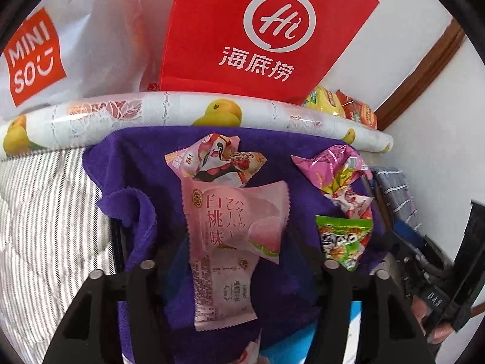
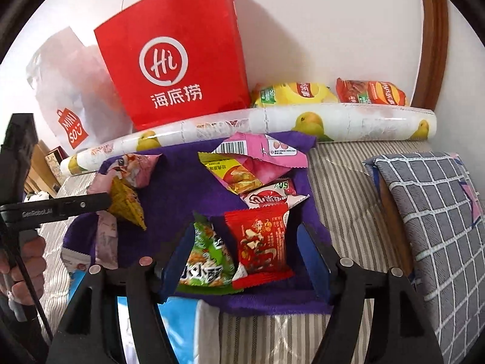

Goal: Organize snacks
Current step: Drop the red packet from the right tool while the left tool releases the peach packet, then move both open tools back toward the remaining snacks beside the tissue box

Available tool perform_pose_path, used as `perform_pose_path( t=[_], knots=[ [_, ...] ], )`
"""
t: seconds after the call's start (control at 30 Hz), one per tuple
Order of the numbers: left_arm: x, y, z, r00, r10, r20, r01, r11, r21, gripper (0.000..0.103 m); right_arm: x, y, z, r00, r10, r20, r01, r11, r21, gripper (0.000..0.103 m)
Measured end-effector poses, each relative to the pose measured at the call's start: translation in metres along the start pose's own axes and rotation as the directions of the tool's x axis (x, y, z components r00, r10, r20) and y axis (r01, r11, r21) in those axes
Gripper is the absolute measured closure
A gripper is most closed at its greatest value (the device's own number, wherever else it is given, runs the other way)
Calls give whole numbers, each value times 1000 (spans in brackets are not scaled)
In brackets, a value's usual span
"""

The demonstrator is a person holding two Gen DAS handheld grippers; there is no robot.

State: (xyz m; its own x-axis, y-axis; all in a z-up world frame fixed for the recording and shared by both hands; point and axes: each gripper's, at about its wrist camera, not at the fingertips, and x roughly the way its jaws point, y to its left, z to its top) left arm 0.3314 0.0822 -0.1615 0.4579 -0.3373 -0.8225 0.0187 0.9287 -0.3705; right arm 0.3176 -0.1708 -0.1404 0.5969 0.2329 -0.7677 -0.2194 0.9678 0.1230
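Snack packets lie on a purple towel (image 1: pixel 142 163) (image 2: pixel 182 182). In the left wrist view a pale pink peach packet (image 1: pixel 230 242) lies between my left gripper's (image 1: pixel 236 251) open fingers, untouched as far as I can see. A pink-and-white packet (image 1: pixel 218 160) lies beyond it; a green packet (image 1: pixel 345 239) lies right. In the right wrist view my right gripper (image 2: pixel 242 251) is open around a green packet (image 2: pixel 206 261) and a red packet (image 2: pixel 263 248). A red Haidilao paper bag (image 2: pixel 178 57) (image 1: pixel 266 30) stands behind.
A rolled fruit-print sheet (image 2: pixel 272 121) lies across the back. A white Miniso bag (image 2: pixel 69 97) stands left of the red bag. Yellow and orange chip bags (image 2: pixel 333 92) lie at the back right. A grey checked pillow (image 2: pixel 433 218) is at right. Striped bedding surrounds the towel.
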Motion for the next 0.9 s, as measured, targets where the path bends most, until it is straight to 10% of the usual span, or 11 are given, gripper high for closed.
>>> perform_pose_path(
  t=[0.9],
  knots=[
    [-112,4,-74,997,54,53,-57,997,46,30,-92,83,-106,995,84,-54,-82,996,40,34]
  ],
)
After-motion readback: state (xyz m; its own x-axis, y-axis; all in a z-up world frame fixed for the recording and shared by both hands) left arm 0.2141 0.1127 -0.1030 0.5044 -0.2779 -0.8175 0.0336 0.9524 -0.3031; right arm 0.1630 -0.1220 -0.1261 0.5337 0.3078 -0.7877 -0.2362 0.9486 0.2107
